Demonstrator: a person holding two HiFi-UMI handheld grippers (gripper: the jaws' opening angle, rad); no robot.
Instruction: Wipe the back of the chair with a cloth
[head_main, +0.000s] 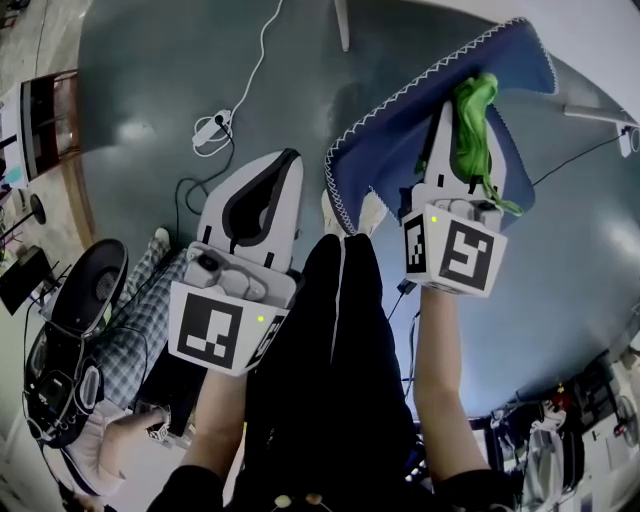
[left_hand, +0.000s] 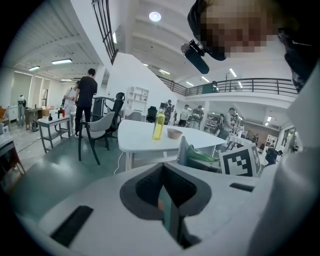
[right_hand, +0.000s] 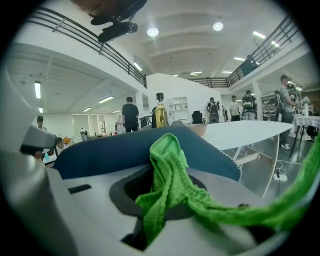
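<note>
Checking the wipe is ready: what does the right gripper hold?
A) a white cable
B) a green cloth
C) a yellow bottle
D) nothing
B: the right gripper is shut on a green cloth bunched between its jaws, at the blue chair back.

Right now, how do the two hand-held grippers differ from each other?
The right hand-held gripper is shut on a green cloth; the left hand-held gripper is shut on nothing. The right one reaches over the blue chair back, while the left one hangs apart from it, over the floor. Both are white and of the same build.
</note>
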